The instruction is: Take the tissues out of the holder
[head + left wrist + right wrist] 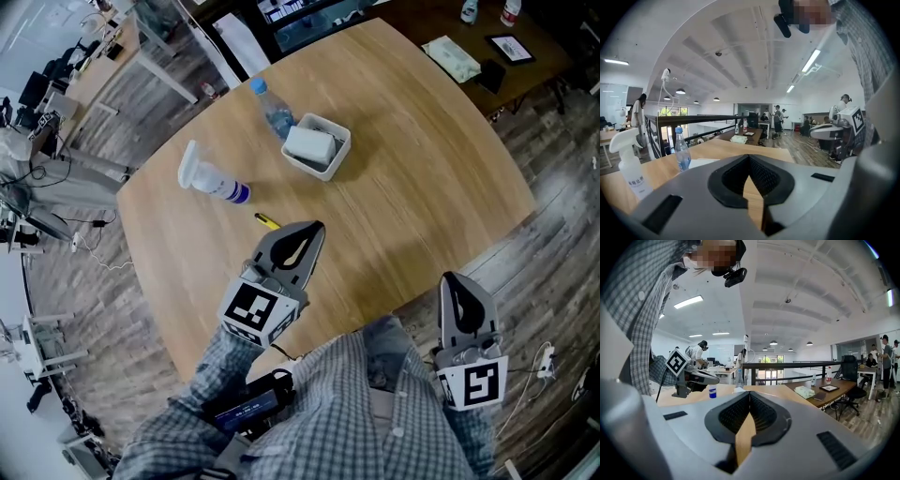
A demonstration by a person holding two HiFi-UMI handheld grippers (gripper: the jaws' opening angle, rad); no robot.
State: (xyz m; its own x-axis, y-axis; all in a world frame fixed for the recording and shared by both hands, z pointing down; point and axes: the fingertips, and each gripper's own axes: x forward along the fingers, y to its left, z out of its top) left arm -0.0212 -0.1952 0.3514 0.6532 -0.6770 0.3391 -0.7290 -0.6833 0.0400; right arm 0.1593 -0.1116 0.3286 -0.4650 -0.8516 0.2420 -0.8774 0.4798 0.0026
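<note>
A white holder [330, 159] with a white tissue pack [310, 143] in it stands on the round wooden table [431, 178], past the middle. My left gripper [317, 227] hovers over the table's near part, shut and empty, and points toward the holder from some way off. Its jaws [749, 157] meet at the tips, with the holder's white edge [701, 162] just above them. My right gripper [449, 277] is shut and empty too, beyond the table's near right edge. In its own view the right gripper [750, 393] has the jaws closed together.
A water bottle [272, 108] stands right behind the holder and a white spray bottle [211, 181] to its left. A small yellow item [267, 221] lies just left of the left gripper. A darker table [525, 70] at the back right carries a green pack [454, 58].
</note>
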